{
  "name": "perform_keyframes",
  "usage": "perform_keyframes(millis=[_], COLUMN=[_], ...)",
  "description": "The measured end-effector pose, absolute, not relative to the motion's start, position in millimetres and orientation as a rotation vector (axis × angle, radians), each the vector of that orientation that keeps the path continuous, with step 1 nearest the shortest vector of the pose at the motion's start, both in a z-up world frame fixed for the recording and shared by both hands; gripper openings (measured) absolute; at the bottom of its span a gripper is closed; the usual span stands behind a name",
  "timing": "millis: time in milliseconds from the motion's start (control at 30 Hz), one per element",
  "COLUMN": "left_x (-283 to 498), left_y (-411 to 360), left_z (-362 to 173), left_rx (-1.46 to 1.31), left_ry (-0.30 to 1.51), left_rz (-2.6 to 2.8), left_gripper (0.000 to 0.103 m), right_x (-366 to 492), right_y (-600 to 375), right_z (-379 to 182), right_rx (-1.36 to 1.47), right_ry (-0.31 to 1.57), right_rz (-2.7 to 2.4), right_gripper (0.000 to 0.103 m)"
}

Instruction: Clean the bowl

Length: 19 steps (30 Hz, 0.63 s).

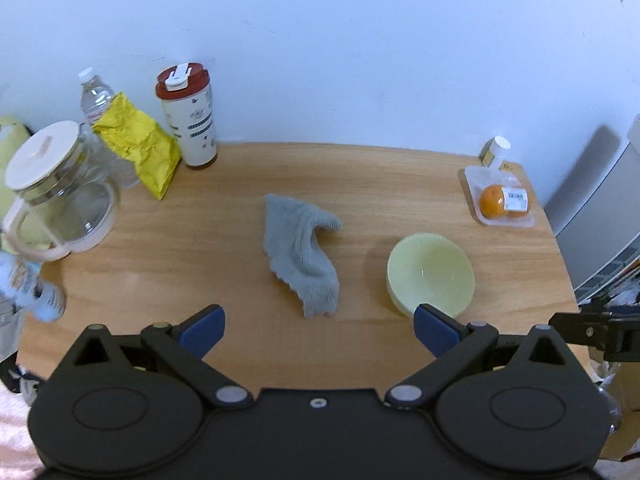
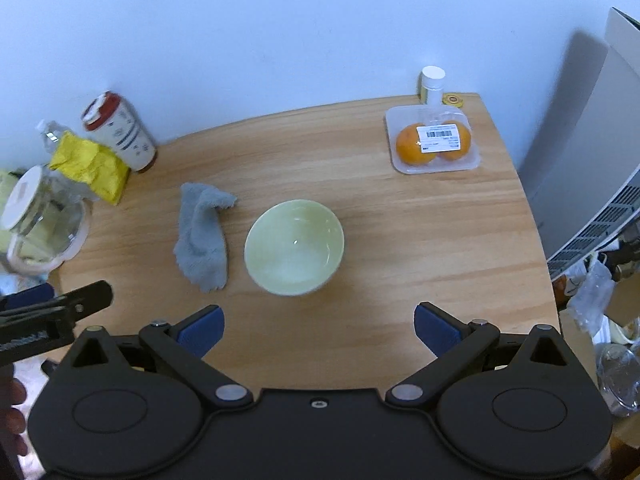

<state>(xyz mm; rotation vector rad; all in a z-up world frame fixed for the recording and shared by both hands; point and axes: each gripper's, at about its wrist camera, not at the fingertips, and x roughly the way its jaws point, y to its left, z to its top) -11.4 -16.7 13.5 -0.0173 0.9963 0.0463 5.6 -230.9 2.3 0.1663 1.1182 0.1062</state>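
Observation:
A pale green bowl point(image 2: 294, 247) stands upright and empty on the wooden table point(image 2: 420, 240); it also shows in the left wrist view point(image 1: 431, 274). A crumpled grey cloth point(image 1: 301, 254) lies just left of the bowl, also in the right wrist view point(image 2: 201, 236). My left gripper point(image 1: 319, 334) is open and empty, hovering above the table's near edge, in front of the cloth. My right gripper point(image 2: 319, 332) is open and empty, hovering in front of the bowl. Each gripper's side shows at the edge of the other's view.
At the back left stand a red-lidded tumbler point(image 1: 188, 116), a yellow bag point(image 1: 138, 144), a water bottle point(image 1: 94, 94) and a glass jar with a white lid point(image 1: 56, 188). A tray of wrapped oranges point(image 2: 434, 142) and a small white-capped bottle point(image 2: 432, 84) are at the back right.

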Motion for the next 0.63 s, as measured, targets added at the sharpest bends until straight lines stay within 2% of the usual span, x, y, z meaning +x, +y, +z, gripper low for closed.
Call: perform_keyframes(millis=[633], left_x=[-49], left_y=[-41], left_z=[10], left_rx=[-0.001], left_ry=[0.993], left_rz=[0.073], left_gripper=[0.103], right_x=[-35], right_y=[-246], right_z=[-22], right_rx=[0.118], right_ry=[1.168], right_rz=[0.163], right_gripper=[0.103])
